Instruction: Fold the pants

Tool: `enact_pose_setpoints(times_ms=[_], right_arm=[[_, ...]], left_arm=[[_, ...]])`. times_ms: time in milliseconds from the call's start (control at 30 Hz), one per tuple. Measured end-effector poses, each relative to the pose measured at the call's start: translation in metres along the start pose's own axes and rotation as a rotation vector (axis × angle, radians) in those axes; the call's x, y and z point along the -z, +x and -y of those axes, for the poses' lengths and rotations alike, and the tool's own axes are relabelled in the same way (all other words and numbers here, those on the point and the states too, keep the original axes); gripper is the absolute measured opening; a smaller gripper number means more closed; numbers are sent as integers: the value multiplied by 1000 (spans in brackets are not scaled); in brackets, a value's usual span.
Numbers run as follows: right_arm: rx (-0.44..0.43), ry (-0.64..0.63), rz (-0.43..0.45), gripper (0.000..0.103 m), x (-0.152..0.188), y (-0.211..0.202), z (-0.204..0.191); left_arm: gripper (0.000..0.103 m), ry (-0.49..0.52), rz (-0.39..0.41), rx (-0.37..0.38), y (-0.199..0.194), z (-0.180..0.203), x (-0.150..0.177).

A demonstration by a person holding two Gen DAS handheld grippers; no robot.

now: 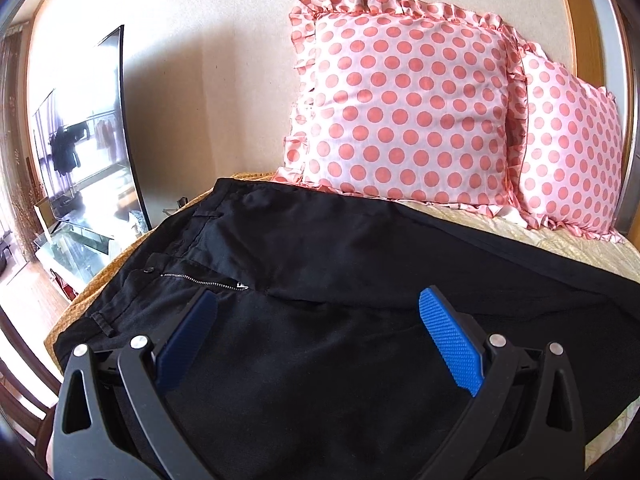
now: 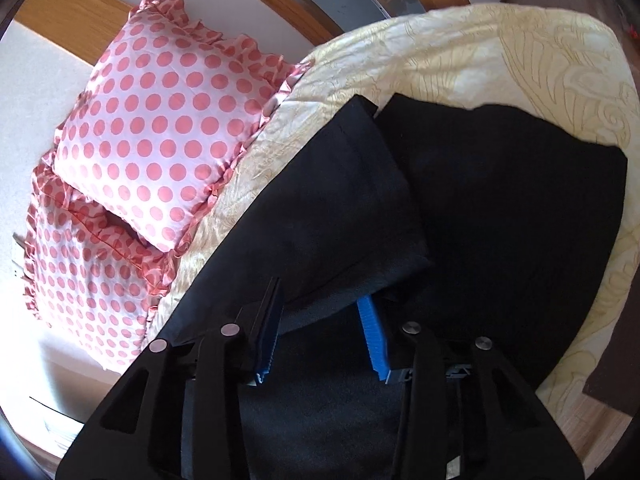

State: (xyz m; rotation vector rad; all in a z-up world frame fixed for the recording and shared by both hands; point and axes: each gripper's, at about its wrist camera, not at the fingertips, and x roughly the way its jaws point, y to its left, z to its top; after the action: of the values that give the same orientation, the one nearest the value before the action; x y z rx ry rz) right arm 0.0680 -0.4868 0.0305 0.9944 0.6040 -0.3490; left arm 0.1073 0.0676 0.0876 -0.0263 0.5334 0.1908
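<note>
Black pants (image 1: 320, 240) lie spread on the bed, the waistband with its zipper (image 1: 204, 280) and button at the left. My left gripper (image 1: 320, 296) hovers just over the seat of the pants, its blue pads (image 1: 448, 340) wide apart and nothing between them. In the right wrist view the pants (image 2: 500, 200) show their leg end, with one leg (image 2: 352, 200) folded back over the cloth. My right gripper (image 2: 320, 294) stands partly open at that fold. The fold's edge lies between the fingers and covers the right pad's tip; the pads do not squeeze it.
Two pink polka-dot pillows (image 1: 400, 108) (image 2: 160, 132) lean against the wall at the head of the bed. The cream bedspread (image 2: 460, 48) ends at the bed's edge with wooden floor (image 2: 592, 420) beyond. A television (image 1: 88, 140) stands to the left of the bed.
</note>
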Motion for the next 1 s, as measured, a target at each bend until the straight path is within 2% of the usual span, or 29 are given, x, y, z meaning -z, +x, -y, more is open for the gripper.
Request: enact_pose_setpoints(times_ms=[167, 267, 400, 500, 567, 633, 767, 867, 900, 967, 1000], right_arm=[[-69, 109, -15, 41, 2, -3, 9], [-56, 109, 23, 41, -2, 2, 5], [-36, 129, 53, 40, -2, 5, 2], [13, 178, 92, 32, 3, -2, 9], [24, 224, 129, 32, 8, -12, 16], [41, 221, 153, 32, 9, -15, 16], [-27, 194, 118, 32, 5, 0, 11], [-24, 157, 112, 32, 1, 10, 3], [-20, 134, 114, 30, 0, 13, 0], [-25, 119, 106, 4, -1, 17, 1], [-44, 128, 100, 4, -2, 18, 4]], left_arm=[[101, 44, -16, 25, 9, 3, 2], [101, 69, -29, 18, 11, 11, 4], [101, 60, -59, 52, 12, 11, 5], [101, 36, -64, 65, 13, 5, 4], [101, 19, -73, 73, 15, 2, 2], [101, 9, -86, 76, 18, 2, 1], [101, 24, -101, 81, 22, 7, 4], [101, 30, -102, 92, 22, 9, 5], [101, 26, -104, 101, 22, 9, 4], [101, 15, -116, 125, 25, 7, 0], [101, 6, -124, 142, 27, 6, -3]])
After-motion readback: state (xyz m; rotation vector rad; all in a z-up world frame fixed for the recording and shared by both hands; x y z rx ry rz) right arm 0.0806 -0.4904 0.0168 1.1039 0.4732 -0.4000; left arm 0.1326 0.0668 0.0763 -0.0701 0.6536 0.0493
